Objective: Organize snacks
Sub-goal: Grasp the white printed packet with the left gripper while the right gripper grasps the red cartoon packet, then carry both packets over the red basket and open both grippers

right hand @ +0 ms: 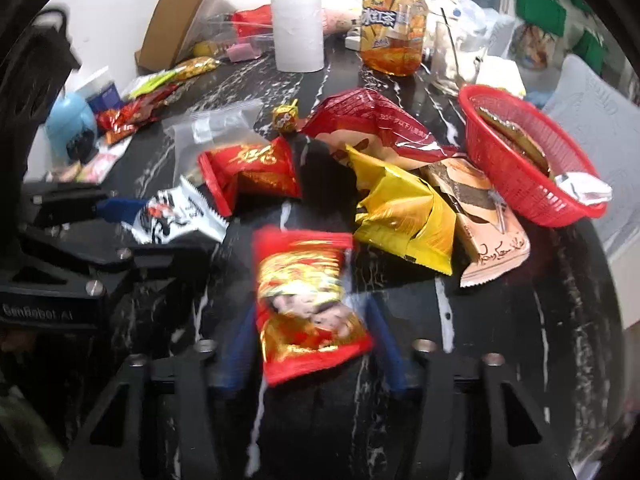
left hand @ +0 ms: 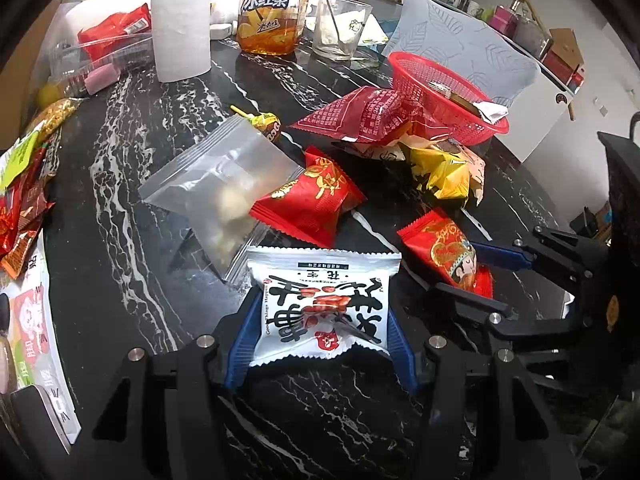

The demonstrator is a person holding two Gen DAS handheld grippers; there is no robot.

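Note:
My left gripper (left hand: pixel 320 312) is shut on a white peanut packet (left hand: pixel 324 304) with black characters, its blue fingers (left hand: pixel 244 340) pressing both sides just above the black marble table (left hand: pixel 120 200). In the right wrist view this packet (right hand: pixel 180 216) hangs at the left in the left gripper (right hand: pixel 160 224). My right gripper (right hand: pixel 316 344) is shut on the near end of a red packet (right hand: pixel 308 296) printed with a gold figure; the picture is blurred. From the left wrist this red packet (left hand: pixel 444 248) lies right of centre, with the right gripper (left hand: pixel 464 270) around its end. A red basket (left hand: pixel 424 92) stands behind.
Loose snacks lie between the grippers and the red basket (right hand: pixel 516 176): a red packet (left hand: pixel 312 200), a clear zip bag (left hand: pixel 224 184), a yellow packet (left hand: pixel 444 172), a big red bag (left hand: pixel 360 116), a lollipop (left hand: pixel 268 122). Behind stand a tea bottle (left hand: pixel 272 12), paper roll (left hand: pixel 182 32) and glass (left hand: pixel 340 28).

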